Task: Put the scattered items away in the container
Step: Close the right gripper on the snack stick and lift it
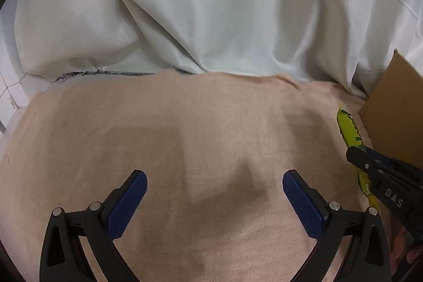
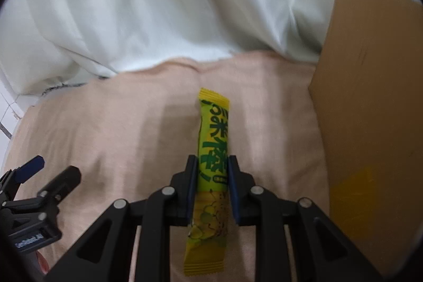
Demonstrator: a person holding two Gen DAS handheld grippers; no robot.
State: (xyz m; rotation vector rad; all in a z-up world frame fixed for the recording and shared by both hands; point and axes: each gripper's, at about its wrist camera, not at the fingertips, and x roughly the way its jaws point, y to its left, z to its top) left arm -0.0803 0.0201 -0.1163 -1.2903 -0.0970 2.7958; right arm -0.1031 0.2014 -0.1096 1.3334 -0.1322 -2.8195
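Covering the lower half of both views, a beige blanket (image 1: 206, 123) lies below white drapery (image 1: 211, 4) that fills the top. A brown cardboard box (image 2: 370, 97) stands at the right edge of the right wrist view. At lower centre there, the right gripper (image 2: 212, 163) is clamped on a yellow-green snack packet (image 2: 214, 128) lying lengthwise on the blanket, just left of the box. The left gripper (image 1: 214, 177) hangs with jaws wide apart, nothing between them.
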